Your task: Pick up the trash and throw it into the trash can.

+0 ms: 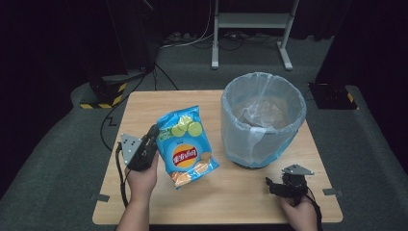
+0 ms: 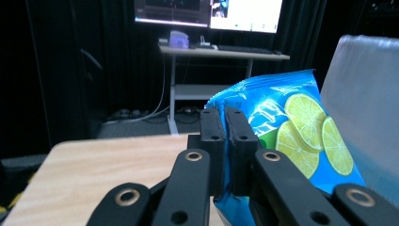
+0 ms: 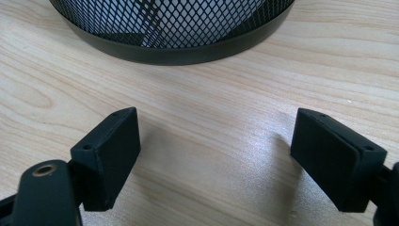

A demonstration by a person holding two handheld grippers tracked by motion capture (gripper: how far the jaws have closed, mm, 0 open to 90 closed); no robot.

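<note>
A blue chip bag (image 1: 185, 146) printed with lime slices is held a little above the wooden table (image 1: 144, 103), left of the bin. My left gripper (image 1: 153, 134) is shut on the bag's left edge; in the left gripper view the bag (image 2: 301, 136) bulges to the right of the pinched jaws of the left gripper (image 2: 224, 141). My right gripper (image 1: 270, 183) rests low near the table's front right corner, jaws wide open with nothing between them. In the right gripper view the right gripper (image 3: 214, 155) hovers over bare wood in front of the bin's base.
A black mesh waste bin (image 1: 262, 120) lined with a pale plastic bag stands at the table's right, with crumpled wrappers inside; its base (image 3: 179, 42) is close ahead of the right gripper. A white stand (image 1: 250, 29) and cables lie on the floor beyond.
</note>
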